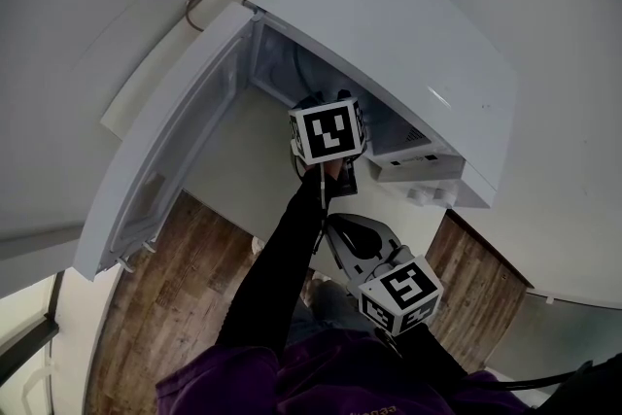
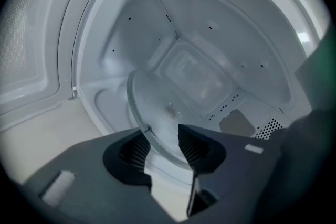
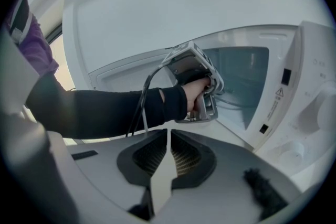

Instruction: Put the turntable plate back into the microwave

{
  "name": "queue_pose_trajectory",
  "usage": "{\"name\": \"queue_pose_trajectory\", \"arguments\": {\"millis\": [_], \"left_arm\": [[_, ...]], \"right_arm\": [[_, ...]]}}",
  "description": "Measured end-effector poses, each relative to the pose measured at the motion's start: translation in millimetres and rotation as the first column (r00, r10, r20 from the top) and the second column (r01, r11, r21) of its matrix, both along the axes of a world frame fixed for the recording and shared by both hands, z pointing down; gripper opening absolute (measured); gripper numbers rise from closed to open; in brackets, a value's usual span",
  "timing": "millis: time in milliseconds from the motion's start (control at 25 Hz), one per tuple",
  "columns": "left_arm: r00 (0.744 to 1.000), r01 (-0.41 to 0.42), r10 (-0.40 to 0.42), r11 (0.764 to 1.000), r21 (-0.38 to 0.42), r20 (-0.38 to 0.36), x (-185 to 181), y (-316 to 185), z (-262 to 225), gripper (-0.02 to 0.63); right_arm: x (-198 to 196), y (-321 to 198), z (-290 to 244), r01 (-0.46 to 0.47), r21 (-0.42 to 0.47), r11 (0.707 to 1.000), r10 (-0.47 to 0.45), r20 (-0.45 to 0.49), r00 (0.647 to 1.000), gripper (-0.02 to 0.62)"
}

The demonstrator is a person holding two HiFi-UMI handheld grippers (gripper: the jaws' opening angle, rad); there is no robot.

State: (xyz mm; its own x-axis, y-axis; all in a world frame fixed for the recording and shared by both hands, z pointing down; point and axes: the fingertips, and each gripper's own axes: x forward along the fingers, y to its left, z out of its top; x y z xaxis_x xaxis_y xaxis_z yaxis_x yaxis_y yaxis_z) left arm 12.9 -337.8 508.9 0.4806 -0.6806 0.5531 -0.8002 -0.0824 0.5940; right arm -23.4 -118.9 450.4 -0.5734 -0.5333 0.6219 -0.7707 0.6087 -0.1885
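The white microwave (image 1: 408, 24) stands with its door (image 1: 165, 160) swung wide to the left. My left gripper (image 2: 164, 139) reaches into the cavity (image 2: 210, 23). The clear glass turntable plate (image 2: 163, 105) lies in there, and its near rim passes between the left jaws. The ribbed pads (image 2: 191, 147) stand well apart around that thin rim and do not press on it, so the left gripper is open. From the right gripper view, a hand holds the left gripper (image 3: 207, 94) in the oven's mouth. My right gripper (image 3: 168, 136) waits outside, lower and nearer, shut and empty.
The microwave sits on a white counter (image 1: 243, 170) above a brown wooden floor (image 1: 185, 287). A thin cable (image 1: 209, 0) loops behind the oven. The control panel with knobs (image 3: 315, 107) is at the oven's right. My black sleeve (image 3: 100, 110) crosses in front of the door.
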Motion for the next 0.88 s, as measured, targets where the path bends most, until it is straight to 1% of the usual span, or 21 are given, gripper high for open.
{"name": "queue_pose_trajectory", "arguments": {"millis": [240, 400, 480, 600, 720, 880], "left_arm": [[0.996, -0.048, 0.047, 0.999, 0.012, 0.070, 2, 0, -5, 0.178], [0.992, -0.051, 0.044, 0.997, 0.059, 0.122, -1, -3, -12, 0.181], [0.991, -0.061, 0.050, 0.994, 0.086, 0.126, 0, -3, -13, 0.182], [0.991, -0.083, 0.070, 0.990, 0.112, 0.110, 1, -2, -11, 0.183], [0.991, -0.091, 0.080, 0.991, 0.095, 0.109, -1, 0, -5, 0.192], [0.988, -0.114, 0.111, 0.993, 0.022, 0.110, -2, 3, -2, 0.195]], "right_arm": [[1, 0, 2, 0.002, -0.007, 1.000, -0.002, -0.005, 1.000, 0.011], [3, 1, 3, -0.001, -0.015, 1.000, 0.001, -0.006, 1.000, 0.011], [3, 2, 4, -0.002, -0.017, 1.000, 0.002, -0.006, 1.000, 0.011], [3, 4, 5, -0.003, -0.022, 1.000, 0.003, -0.004, 1.000, 0.011], [3, 6, 7, -0.003, -0.029, 1.000, 0.003, -0.002, 1.000, 0.011], [1, 7, 8, -0.001, -0.029, 1.000, 0.001, -0.004, 1.000, 0.011]]}}
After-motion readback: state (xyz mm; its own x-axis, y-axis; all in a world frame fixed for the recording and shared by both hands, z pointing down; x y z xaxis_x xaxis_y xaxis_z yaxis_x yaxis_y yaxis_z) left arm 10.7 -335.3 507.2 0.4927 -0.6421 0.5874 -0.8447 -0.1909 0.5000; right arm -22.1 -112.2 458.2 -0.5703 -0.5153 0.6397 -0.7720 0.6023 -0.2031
